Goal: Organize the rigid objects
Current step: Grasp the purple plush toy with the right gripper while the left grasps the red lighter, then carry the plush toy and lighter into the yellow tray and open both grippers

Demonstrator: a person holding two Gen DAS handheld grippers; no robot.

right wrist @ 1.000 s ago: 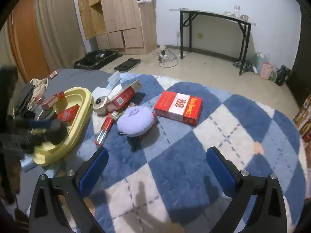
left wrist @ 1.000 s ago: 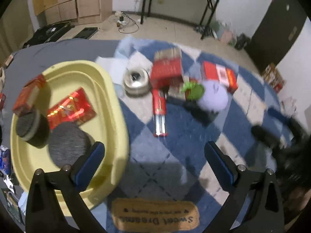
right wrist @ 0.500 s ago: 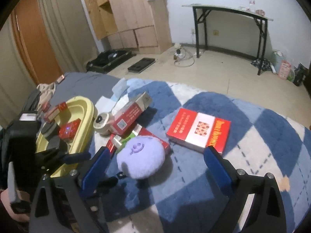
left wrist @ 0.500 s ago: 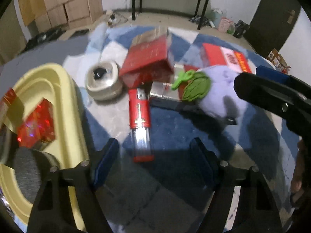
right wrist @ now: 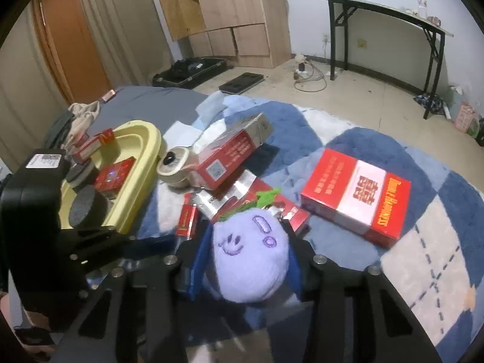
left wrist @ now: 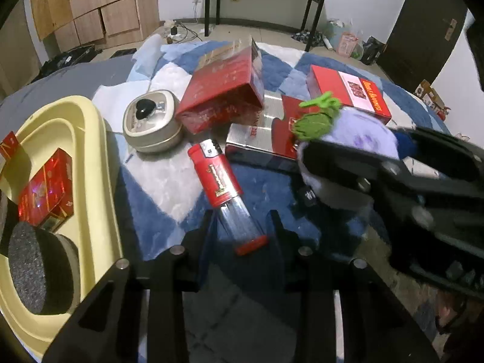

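lighter (left wrist: 225,186), red with a clear end, lies on the blue checked rug (left wrist: 157,211) at 12 o'clock of the left gripper (left wrist: 242,227). a second ago those fingers stood wide; now they have narrowed round its clear end, apparently pinching it. the right gripper (right wrist: 248,260) has likewise gone from spread to squeezing the purple plush toy (right wrist: 249,257). so both picks look made. yellow tray (left wrist: 99,151) waits at 9 o'clock; round tin (left wrist: 151,121) and red boxes (left wrist: 220,90) crowd 12 o'clock.
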